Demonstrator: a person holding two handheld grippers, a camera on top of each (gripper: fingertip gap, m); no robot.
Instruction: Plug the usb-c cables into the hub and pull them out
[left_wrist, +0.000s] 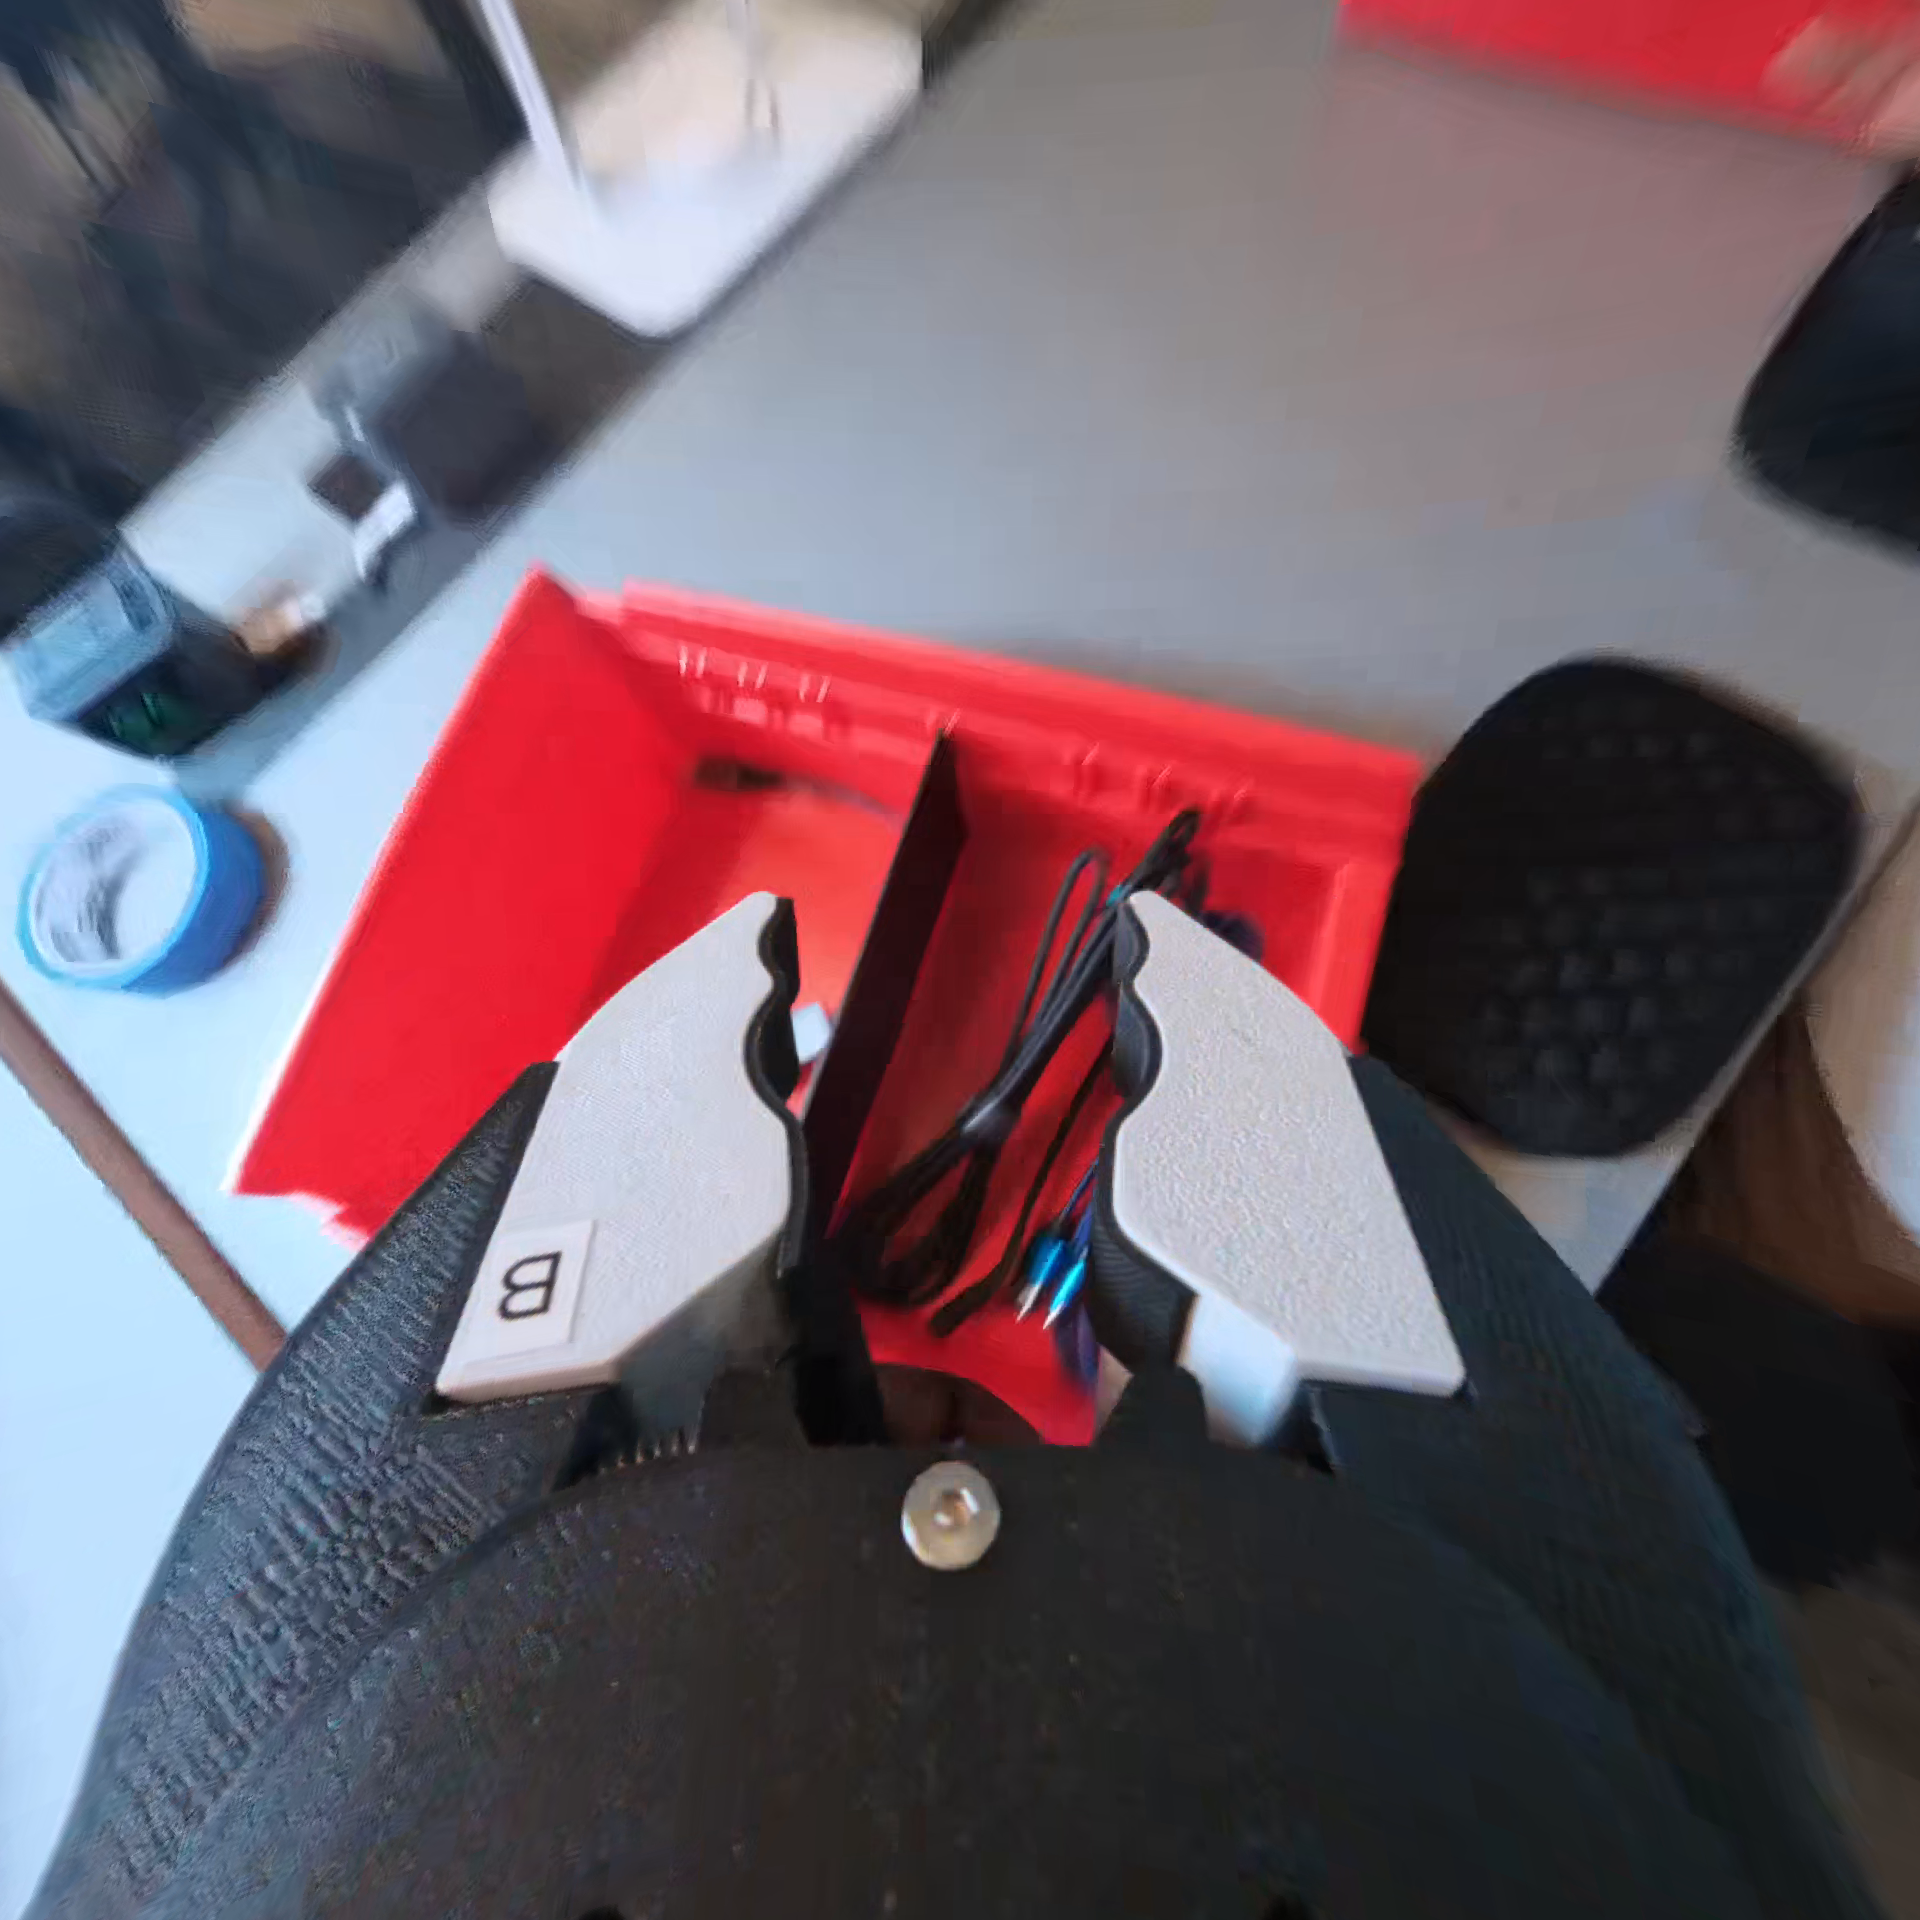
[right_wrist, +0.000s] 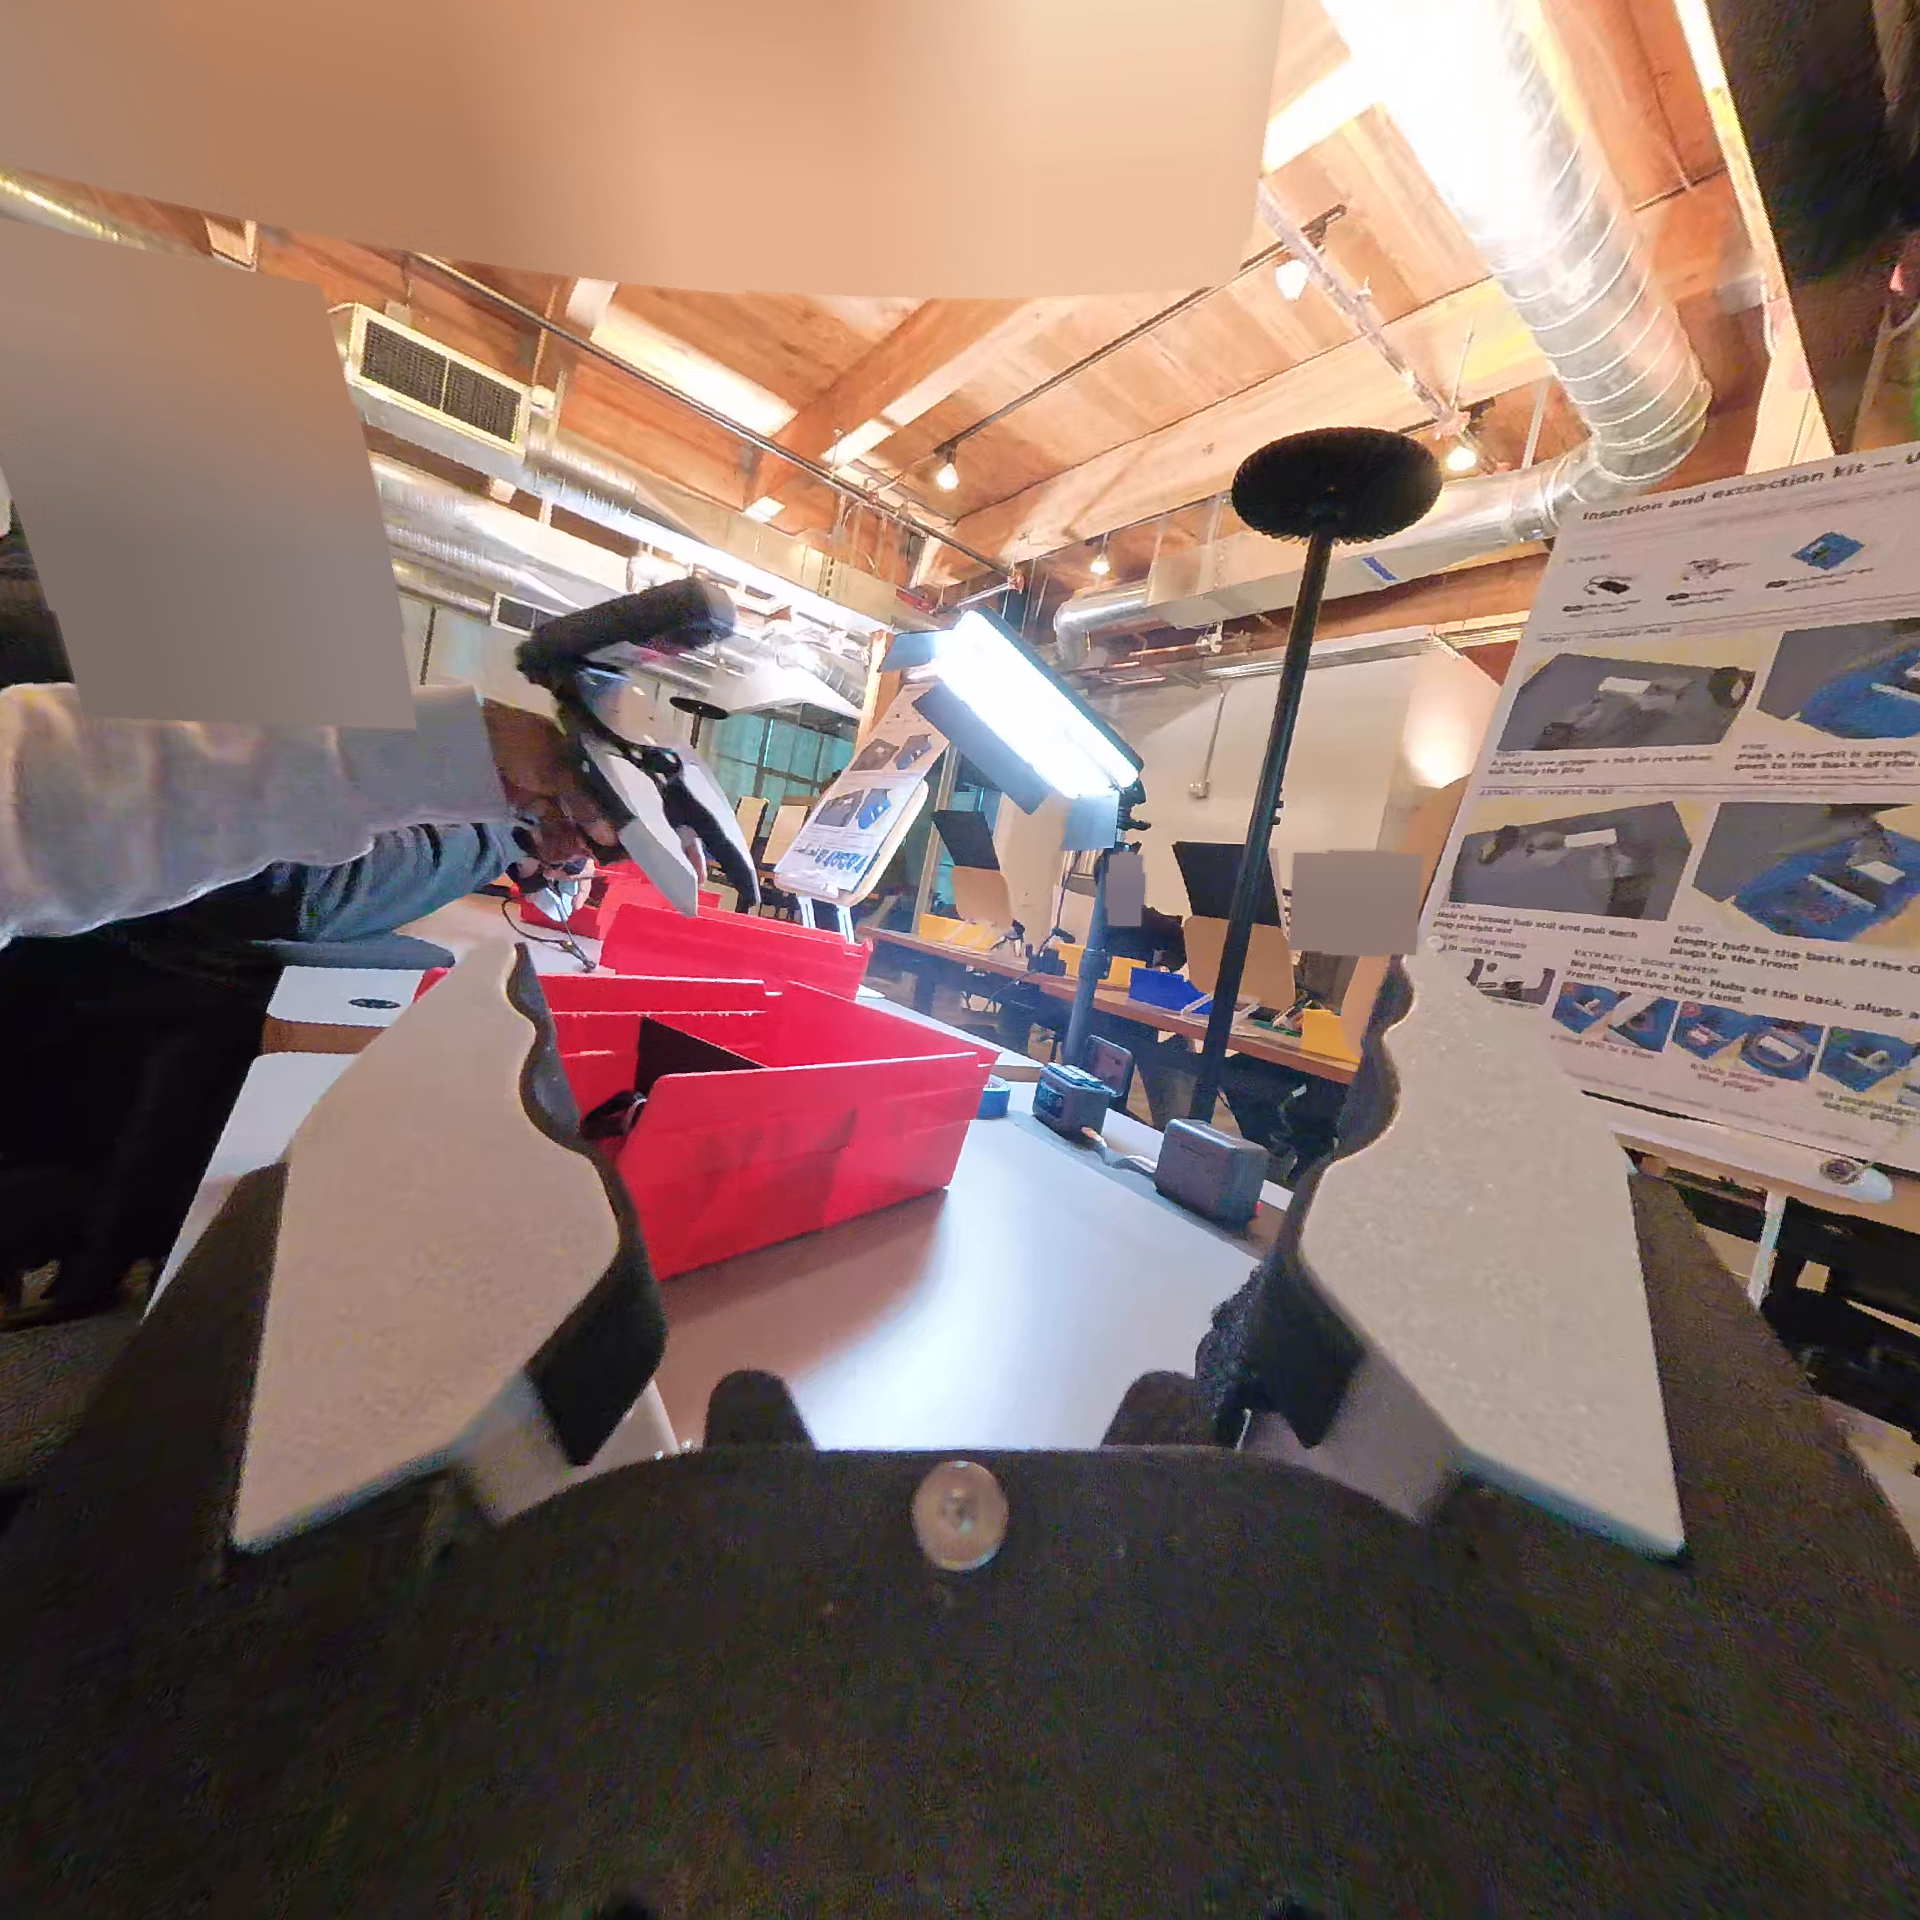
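Note:
A red bin (left_wrist: 520, 883) with a black divider (left_wrist: 894, 966) sits on the grey table. Its right compartment holds coiled black cables (left_wrist: 997, 1112) with blue-tipped plugs (left_wrist: 1049, 1278). At the back of the left compartment lies a small dark object with a cable (left_wrist: 727, 774), too blurred to identify. My left gripper (left_wrist: 951, 914) is open and empty above the bin, straddling the divider. My right gripper (right_wrist: 956, 971) is wide open and empty, low over the table, facing the bin's side (right_wrist: 790, 1132). The left gripper (right_wrist: 717, 899) also shows there, over the bin.
A blue tape roll (left_wrist: 135, 894) lies left of the bin and a black round pad (left_wrist: 1610, 904) lies right of it. A grey box (right_wrist: 1210, 1169), a black pole (right_wrist: 1268, 831) and an instruction sheet (right_wrist: 1704, 810) stand beyond the bin. More red bins (right_wrist: 727, 945) stand behind. The left gripper's tips are roughly 35 cm from the right gripper's.

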